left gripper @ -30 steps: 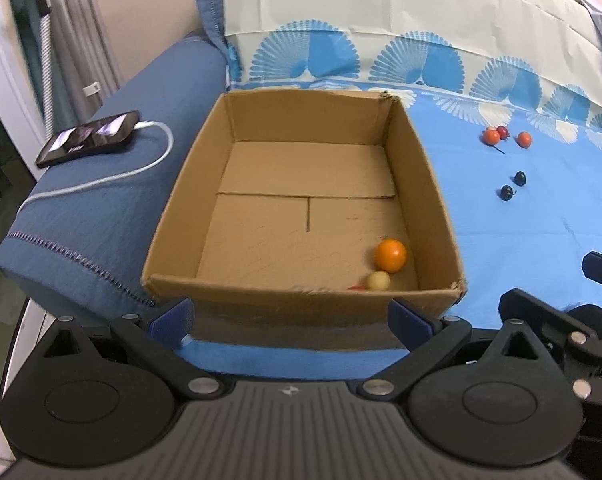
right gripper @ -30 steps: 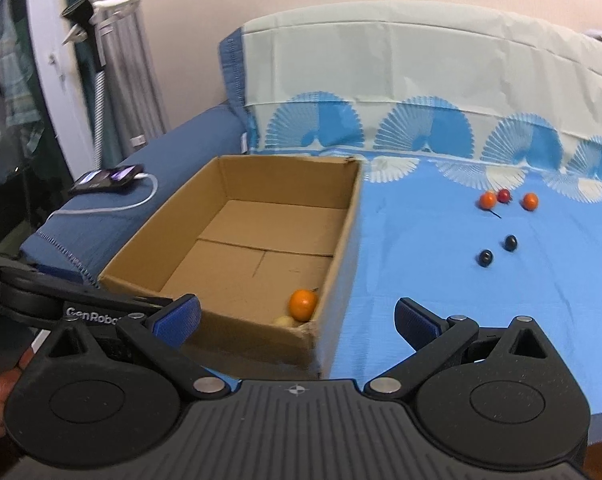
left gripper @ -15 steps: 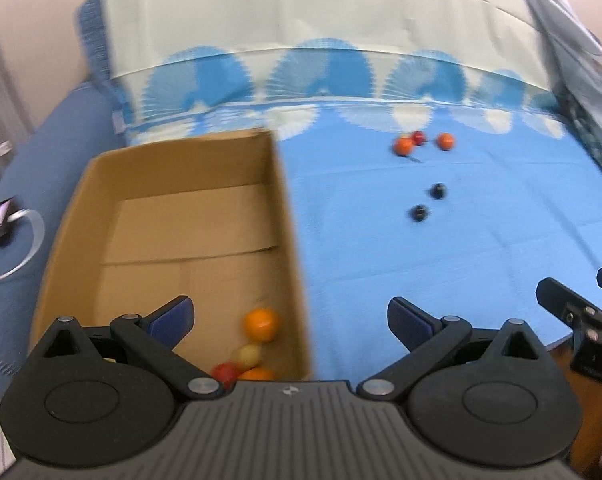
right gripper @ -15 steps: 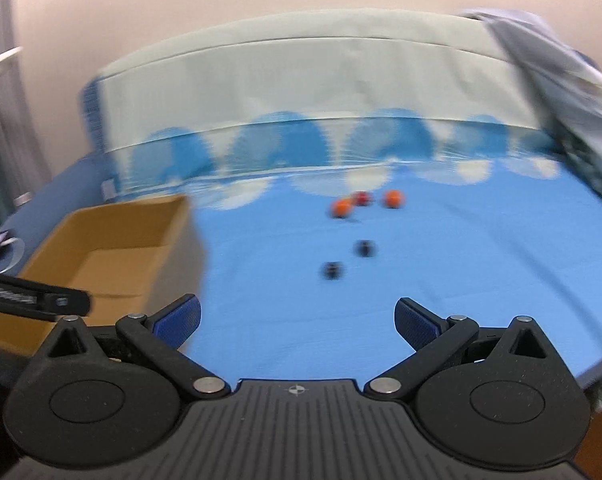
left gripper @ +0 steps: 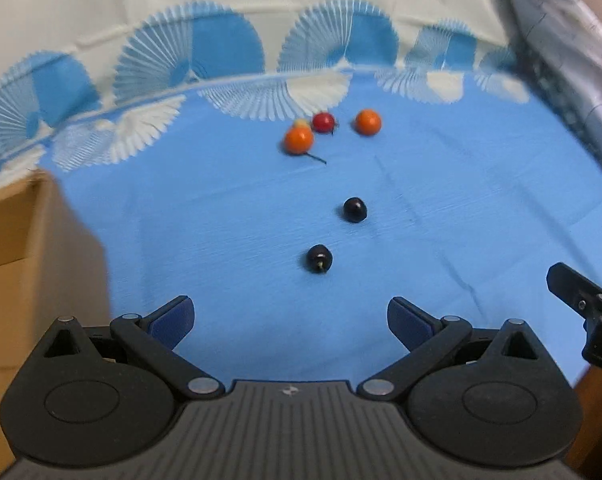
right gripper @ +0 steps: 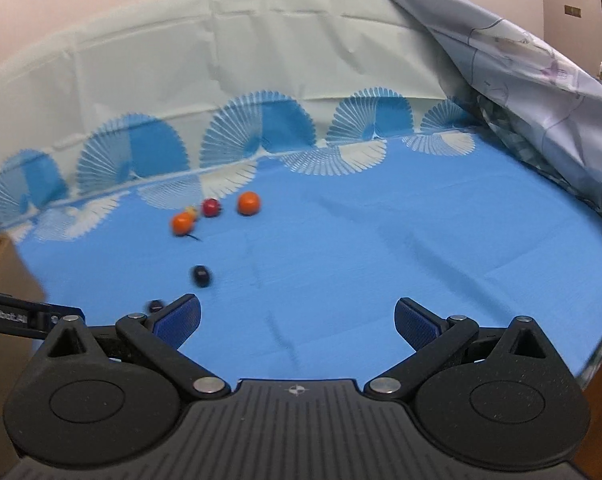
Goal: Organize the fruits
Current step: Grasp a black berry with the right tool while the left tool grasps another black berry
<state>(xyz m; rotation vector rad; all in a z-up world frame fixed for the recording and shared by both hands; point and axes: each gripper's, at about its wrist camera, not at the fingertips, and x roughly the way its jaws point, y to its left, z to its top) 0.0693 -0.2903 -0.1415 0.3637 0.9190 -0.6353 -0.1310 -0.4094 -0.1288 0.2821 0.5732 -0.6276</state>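
Six small fruits lie loose on the blue cloth (left gripper: 441, 208): two dark ones, the nearer (left gripper: 319, 258) and the farther (left gripper: 355, 209), two orange ones (left gripper: 299, 139) (left gripper: 368, 121), one red one (left gripper: 323, 122), and a pale one (left gripper: 300, 123) half hidden behind them. One cardboard box (left gripper: 17, 240) stands at the left edge. The left gripper (left gripper: 291, 316) and right gripper (right gripper: 297, 318) both gape wide, holding nothing, above the cloth.
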